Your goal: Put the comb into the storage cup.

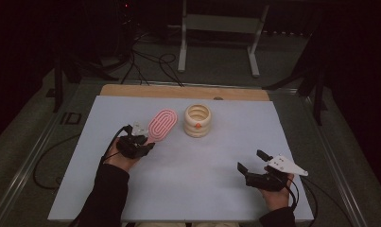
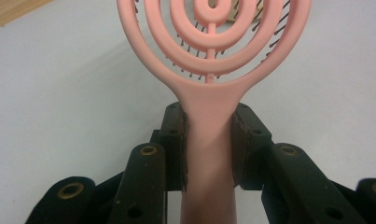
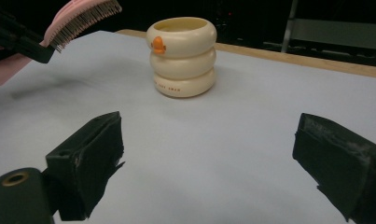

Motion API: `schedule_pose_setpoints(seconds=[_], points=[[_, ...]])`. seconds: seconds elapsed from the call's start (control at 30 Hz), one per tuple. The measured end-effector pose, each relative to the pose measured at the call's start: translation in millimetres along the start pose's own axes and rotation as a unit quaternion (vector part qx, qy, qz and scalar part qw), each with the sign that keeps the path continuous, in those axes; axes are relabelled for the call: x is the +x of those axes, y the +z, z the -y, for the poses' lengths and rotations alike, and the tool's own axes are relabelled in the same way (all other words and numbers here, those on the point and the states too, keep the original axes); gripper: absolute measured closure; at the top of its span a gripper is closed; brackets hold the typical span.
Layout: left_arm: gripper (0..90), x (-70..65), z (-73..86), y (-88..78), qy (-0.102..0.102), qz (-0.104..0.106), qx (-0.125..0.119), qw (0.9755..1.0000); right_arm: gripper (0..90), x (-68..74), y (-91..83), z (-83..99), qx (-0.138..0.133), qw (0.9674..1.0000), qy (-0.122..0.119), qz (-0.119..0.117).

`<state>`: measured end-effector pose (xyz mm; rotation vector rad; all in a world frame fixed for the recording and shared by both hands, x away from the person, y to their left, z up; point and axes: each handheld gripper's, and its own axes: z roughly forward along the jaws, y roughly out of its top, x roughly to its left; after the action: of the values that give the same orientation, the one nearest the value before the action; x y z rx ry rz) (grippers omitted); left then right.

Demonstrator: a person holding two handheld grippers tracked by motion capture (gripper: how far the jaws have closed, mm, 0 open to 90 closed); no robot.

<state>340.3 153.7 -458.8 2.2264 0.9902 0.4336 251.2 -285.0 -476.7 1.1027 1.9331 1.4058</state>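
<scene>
A pink hairbrush (image 1: 162, 125) with an oval ringed head is held off the white mat, bristles down. My left gripper (image 1: 148, 143) is shut on its handle; in the left gripper view both pads (image 2: 175, 149) press the pink handle (image 2: 208, 140) from each side. The brush head (image 3: 80, 17) hangs at upper left in the right gripper view. A cream ribbed cup (image 1: 197, 120) with an orange mark stands upright just right of the brush head. My right gripper (image 1: 253, 161) rests at the mat's front right, jaws wide open and empty, pointing toward the cup (image 3: 182, 56).
The white mat (image 1: 188, 189) covers a wooden table whose bare edge (image 1: 178, 91) shows at the back. Cables and a metal stand's legs (image 1: 182, 56) lie on the floor beyond. A metal rail (image 1: 32, 156) runs along the table's left side.
</scene>
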Motion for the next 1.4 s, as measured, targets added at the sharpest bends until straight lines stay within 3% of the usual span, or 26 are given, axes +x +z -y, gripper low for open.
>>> schedule_pose_setpoints(seconds=[0.13,0.47,0.5,0.73,0.97,1.4], points=[[70.3,0.5,7.9,-1.5,0.001,0.009,-0.026,0.9996,8.4,1.2,2.2,1.5,0.004,1.0,0.0,-0.001],[70.3,1.6,12.9,-6.3,0.006,0.005,-0.054,0.9985,8.4,1.3,3.0,2.0,0.006,1.0,-0.001,-0.004],[70.3,0.1,14.0,-6.3,0.013,0.007,-0.062,0.998,8.4,1.3,3.0,2.0,0.006,1.0,-0.001,-0.004],[70.3,-0.7,13.1,-8.1,0.014,0.003,-0.073,0.9972,8.4,0.3,1.7,1.1,0.002,1.0,0.001,-0.004],[70.3,-2.5,7.9,-17.5,0.016,-0.001,-0.09,0.9958,8.4,1.3,0.9,-5.4,0.009,0.9999,-0.013,0.002],[70.3,-12.0,-1.5,-25.6,0.031,-0.017,-0.097,0.9946,7.7,1.2,6.0,-26.1,0.004,0.9999,0.004,-0.013]])
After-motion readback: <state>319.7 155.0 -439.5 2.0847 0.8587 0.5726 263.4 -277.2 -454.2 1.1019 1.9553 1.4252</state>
